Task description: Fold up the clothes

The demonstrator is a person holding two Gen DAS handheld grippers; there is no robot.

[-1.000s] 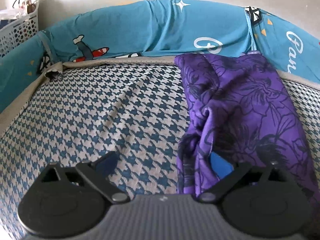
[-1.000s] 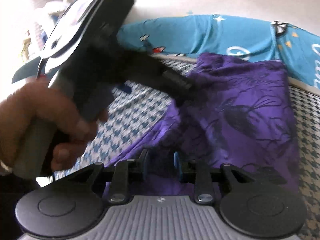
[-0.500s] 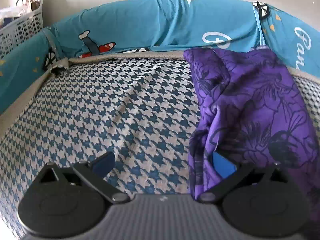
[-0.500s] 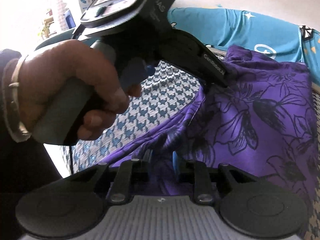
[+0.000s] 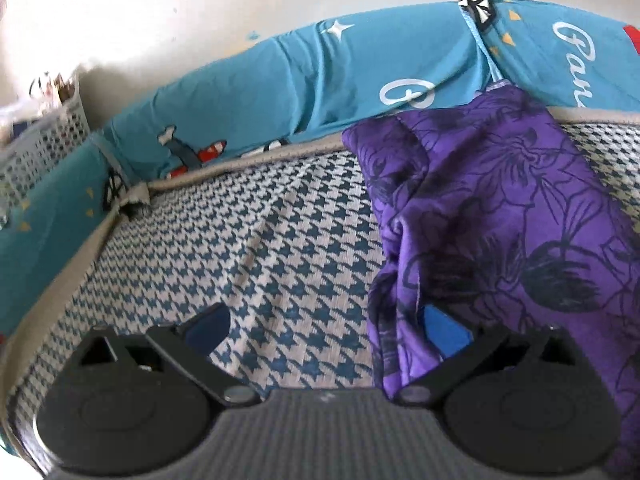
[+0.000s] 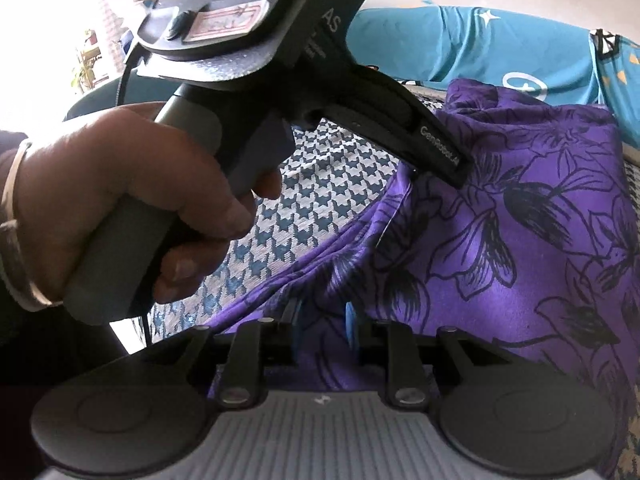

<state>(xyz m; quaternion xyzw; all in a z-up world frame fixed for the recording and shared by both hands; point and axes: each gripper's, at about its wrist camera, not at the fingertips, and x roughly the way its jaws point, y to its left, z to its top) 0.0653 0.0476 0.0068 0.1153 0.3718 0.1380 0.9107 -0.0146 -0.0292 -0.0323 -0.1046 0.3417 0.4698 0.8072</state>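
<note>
**Purple garment on bed, right jaws gripping**

White basket [image 5: 44, 148] at far left. Left hand [image 6: 120, 208] holds the left gripper [image 5: 324, 330], jaws spread wide, released; its right finger sits at a fold of the purple floral garment [image 5: 500, 216]. Garment lies on the houndstooth bed cover [image 5: 240, 248], right side, reaching the teal bumper [image 5: 300, 80]. Right gripper [image 6: 322, 326] jaws clenched on the garment's near edge.

The bed [image 5: 280, 248] is covered in a blue-and-white houndstooth sheet edged with grey piping; a purple garment [image 5: 500, 220] printed with dark flowers lies crumpled along its right side, reaching the far edge; teal bumper cushions [image 5: 320, 80] with planes, stars and white lettering line the back and left edges.
</note>
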